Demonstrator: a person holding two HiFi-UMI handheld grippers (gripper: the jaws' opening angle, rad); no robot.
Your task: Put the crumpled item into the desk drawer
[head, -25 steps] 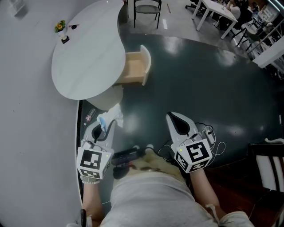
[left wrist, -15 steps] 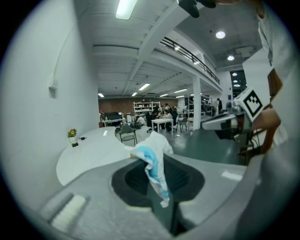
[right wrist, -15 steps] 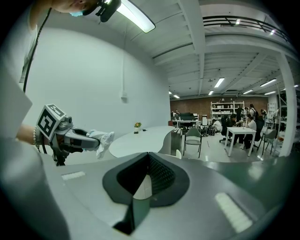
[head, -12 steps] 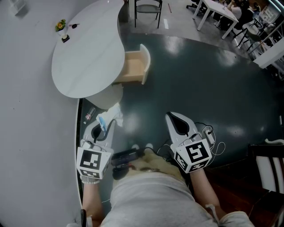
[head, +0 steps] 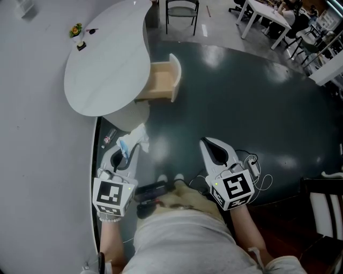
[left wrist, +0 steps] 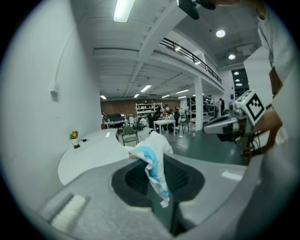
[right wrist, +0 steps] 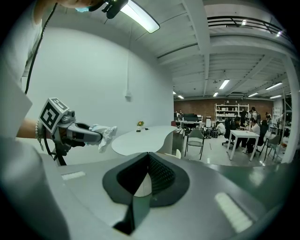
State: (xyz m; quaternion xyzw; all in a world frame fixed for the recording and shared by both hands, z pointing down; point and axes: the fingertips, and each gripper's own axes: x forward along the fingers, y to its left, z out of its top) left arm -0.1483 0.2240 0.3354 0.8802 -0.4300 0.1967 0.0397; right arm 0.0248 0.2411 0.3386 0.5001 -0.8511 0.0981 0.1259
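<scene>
My left gripper [head: 130,149] is shut on the crumpled item [head: 135,138], a white and blue wad that sticks out past its tips. In the left gripper view the wad [left wrist: 154,161] hangs between the jaws. The white rounded desk [head: 107,64] lies ahead, a stretch of dark floor away. Its wooden drawer [head: 161,80] stands pulled open to the right. My right gripper [head: 207,142] is held level beside the left one, jaws shut together with nothing between them. From the right gripper view I see the left gripper [right wrist: 77,133] with the wad [right wrist: 105,132] at its tip.
A small flower pot [head: 74,31] and a dark object [head: 80,46] sit on the desk's far side. A grey wall [head: 32,134] runs along the left. Beyond the desk stands a black chair [head: 181,9], with white tables [head: 262,13] and seated people further back.
Both grippers and the view have crept slightly forward toward the desk. The left gripper's hold on the crumpled item is the same, and the right jaws stay together.
</scene>
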